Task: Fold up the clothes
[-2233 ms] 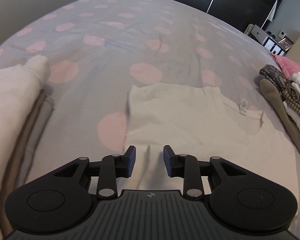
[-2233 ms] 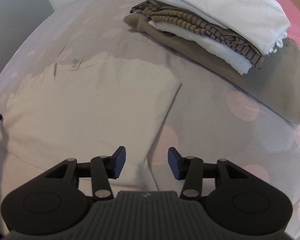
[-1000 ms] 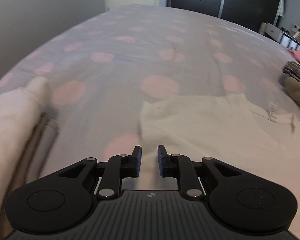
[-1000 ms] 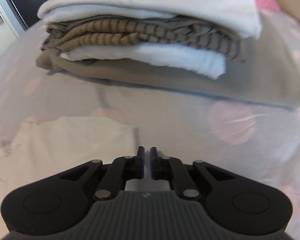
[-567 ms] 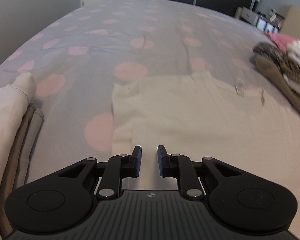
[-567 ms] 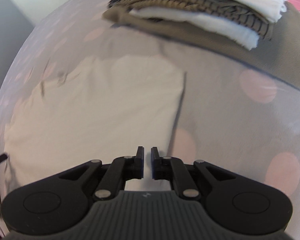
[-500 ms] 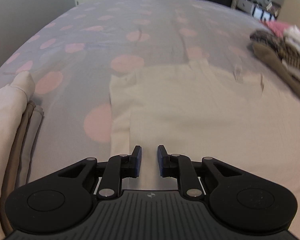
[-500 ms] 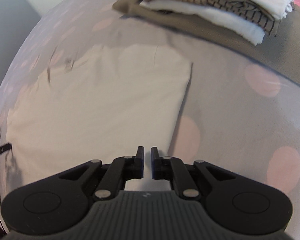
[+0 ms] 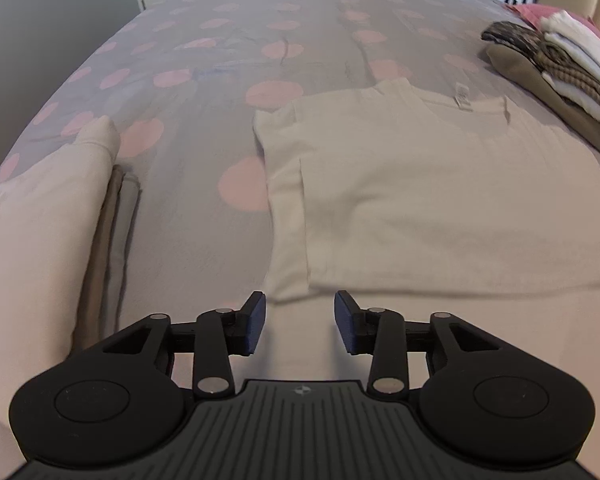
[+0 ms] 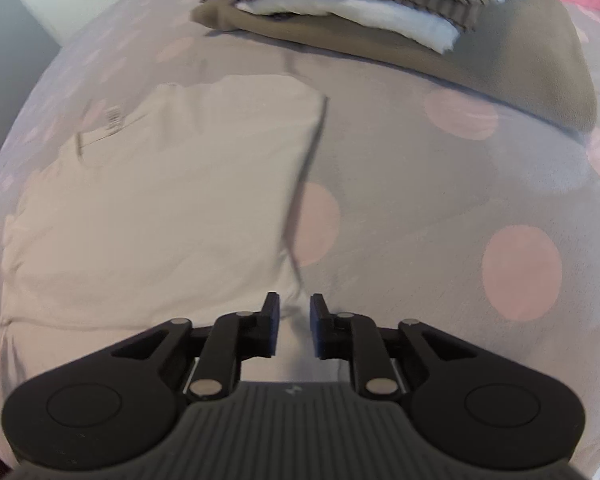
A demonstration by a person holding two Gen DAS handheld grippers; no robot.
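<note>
- On the polka-dot bedspread point(image 9: 220, 92), a cream T-shirt point(image 9: 440, 200) lies flat in the middle, neck label away from the person, its sides already turned in so that it forms a rough rectangle; the right wrist view shows its right edge point(image 10: 308, 168) running straight.
- Just below the near hem, the left gripper point(image 9: 300, 322) hangs with its jaws spread wide and nothing between them, only more cream fabric visible beneath.
- The right gripper point(image 10: 295, 320) sits at the shirt's near right corner, jaws parted by a narrow gap and holding nothing that I can see.
- To the right, a stack of folded clothes point(image 10: 340, 4) rests on a taupe garment, well apart from the shirt; this looks like finished work.
- To the left, a second pile topped by a cream sweatshirt point(image 9: 40, 220) lies beside the shirt; whether it is folded or waiting I cannot tell.
- In my judgement this shirt is partway through: lengthwise folds done, the crosswise fold bringing hem toward collar not yet made, then transfer to a stack.
</note>
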